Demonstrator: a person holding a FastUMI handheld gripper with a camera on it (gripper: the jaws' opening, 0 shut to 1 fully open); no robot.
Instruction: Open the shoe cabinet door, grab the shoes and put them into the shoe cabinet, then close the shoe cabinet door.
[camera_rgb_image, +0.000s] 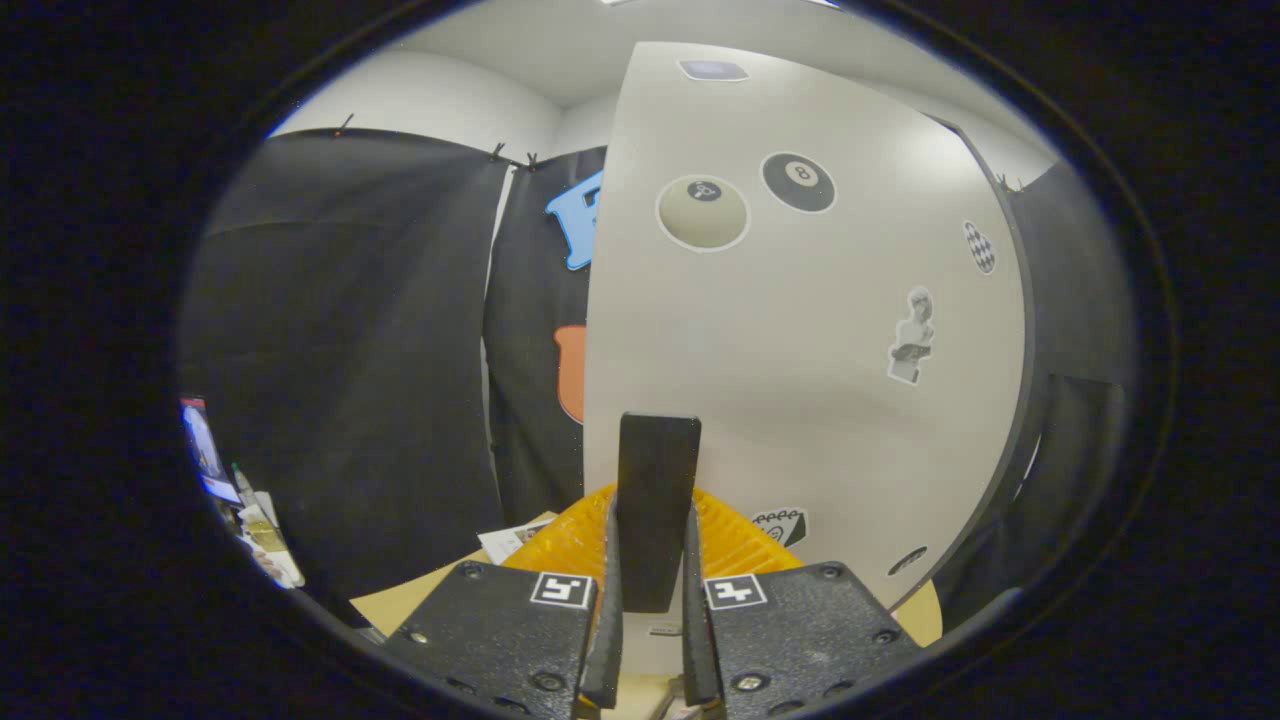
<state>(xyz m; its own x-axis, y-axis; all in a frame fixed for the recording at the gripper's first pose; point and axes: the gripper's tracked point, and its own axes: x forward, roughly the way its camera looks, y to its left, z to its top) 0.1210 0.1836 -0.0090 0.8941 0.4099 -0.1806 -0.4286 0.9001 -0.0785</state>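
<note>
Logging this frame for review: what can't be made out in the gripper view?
- Cabinet interior and any shoes: hidden behind the cabinet door.
- Black handle, gripped between the fingers: its lower end is covered by them.
- Orange ridged part: mostly hidden by handle and fingers, so its identity is unclear.
- Papers beside the black cloth: too small and distorted.

The shoe cabinet door (800, 330) is a pale grey panel with a dark edge, swung so its face stands just ahead of the fingers. Stickers dot it — two billiard balls, a bust, a checkered oval. Its black upright handle (655, 505) sits between the gripper (652, 600) fingers, both pressing its sides.
</note>
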